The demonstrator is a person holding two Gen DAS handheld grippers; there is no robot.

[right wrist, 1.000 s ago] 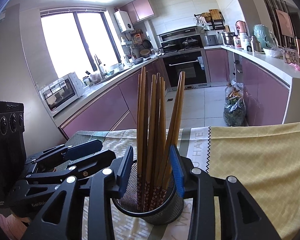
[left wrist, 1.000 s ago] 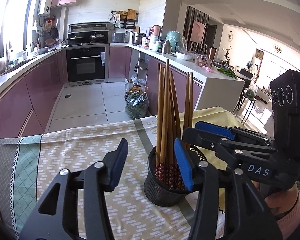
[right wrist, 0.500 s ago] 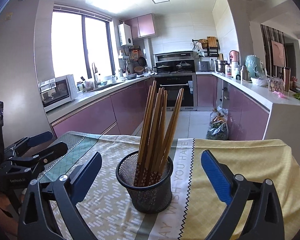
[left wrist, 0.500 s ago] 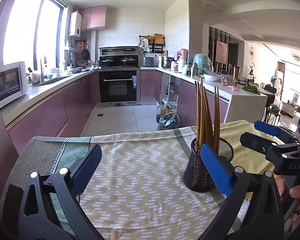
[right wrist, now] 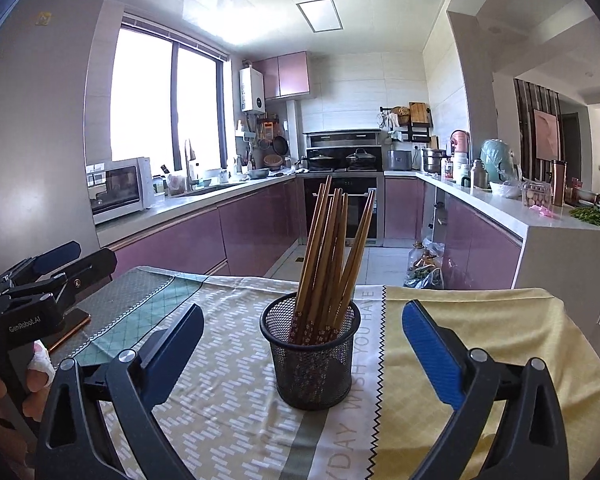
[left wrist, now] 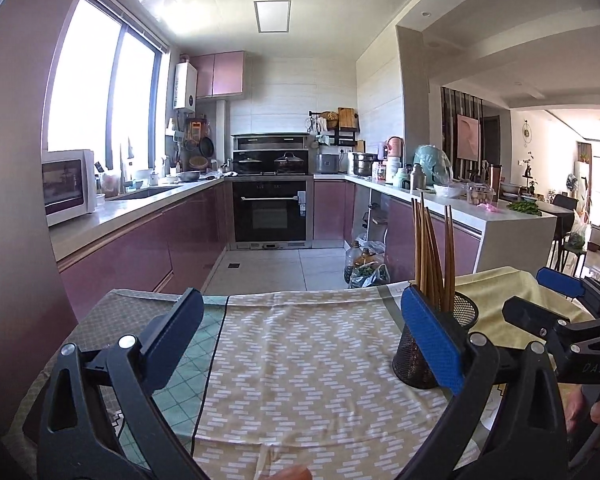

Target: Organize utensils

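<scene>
Chopsticks [right wrist: 332, 256] stand bundled in the black mesh cup [right wrist: 310, 354] on the clothed desk [right wrist: 228, 412], long axes near upright, tips fanning toward one o'clock. The cup sits dead ahead at twelve o'clock of the right tool [right wrist: 300, 350], the nearer one; from the left tool [left wrist: 300, 340] it lies at two o'clock. Both tools have just sprung apart, gripping nothing.
</scene>
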